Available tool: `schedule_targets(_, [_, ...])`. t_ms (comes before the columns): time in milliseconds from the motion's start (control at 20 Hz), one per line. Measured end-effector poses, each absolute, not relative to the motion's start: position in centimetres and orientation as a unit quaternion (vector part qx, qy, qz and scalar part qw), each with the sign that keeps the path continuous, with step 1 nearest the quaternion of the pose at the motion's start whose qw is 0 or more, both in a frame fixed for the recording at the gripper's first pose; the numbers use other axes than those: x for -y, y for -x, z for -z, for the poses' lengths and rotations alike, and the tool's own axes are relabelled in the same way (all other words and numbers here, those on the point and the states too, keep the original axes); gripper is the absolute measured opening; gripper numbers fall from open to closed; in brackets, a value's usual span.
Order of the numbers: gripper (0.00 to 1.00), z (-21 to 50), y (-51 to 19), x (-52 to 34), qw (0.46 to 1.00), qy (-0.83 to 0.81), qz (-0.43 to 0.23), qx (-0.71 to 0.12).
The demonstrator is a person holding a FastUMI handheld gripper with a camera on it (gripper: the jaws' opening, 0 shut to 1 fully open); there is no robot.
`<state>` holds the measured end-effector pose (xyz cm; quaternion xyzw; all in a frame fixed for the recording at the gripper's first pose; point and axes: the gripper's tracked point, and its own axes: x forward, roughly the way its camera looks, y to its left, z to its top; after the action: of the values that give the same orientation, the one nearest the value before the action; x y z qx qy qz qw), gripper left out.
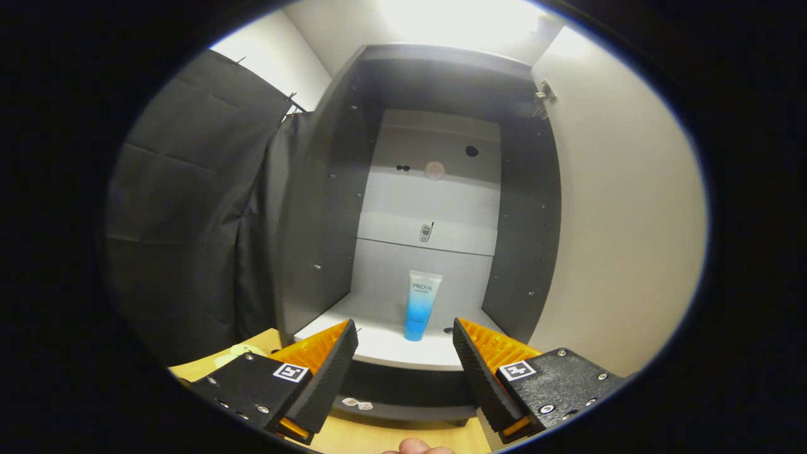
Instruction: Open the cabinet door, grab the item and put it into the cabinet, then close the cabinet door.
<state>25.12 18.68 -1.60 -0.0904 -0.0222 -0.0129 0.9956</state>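
Note:
The cabinet (328,208) stands open just ahead, dark grey side walls around a pale back panel. Its door (624,227) is swung out to the right, a hinge (546,93) showing near the top. A white-to-blue tube (421,304) stands cap-down and upright on the cabinet's white bottom shelf (384,343), a little beyond the fingers and between their lines. My gripper (405,338) is open at the shelf's front edge, with nothing between its fingers (333,372).
A black cloth (189,221) hangs to the left of the cabinet. A wooden tabletop (391,438) lies under the gripper, with a fingertip of a hand (416,447) at its near edge. A small pale thing (233,354) rests on the wood at the left.

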Motion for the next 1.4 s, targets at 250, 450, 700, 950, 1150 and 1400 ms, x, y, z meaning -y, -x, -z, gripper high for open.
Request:
schedule_targets(250, [0.95,1.9,-16.3,-21.0,0.999,0.044,-0.008,-0.009])
schedule_targets(450, [0.95,0.9,-7.5,-22.7,0.999,0.026,-0.040,-0.010])
schedule_targets(700, [0.95,0.4,-0.2,-21.4,0.997,0.018,-0.066,-0.026])
schedule_targets(950, [0.95,-0.3,2.7,-11.5,1.000,0.015,0.000,-0.022])
schedule_targets(1150, [0.95,-0.5,4.5,-3.3,0.999,0.012,0.044,-0.025])
schedule_targets(1400, [0.95,-1.8,4.6,5.0,0.996,0.038,0.074,-0.011])
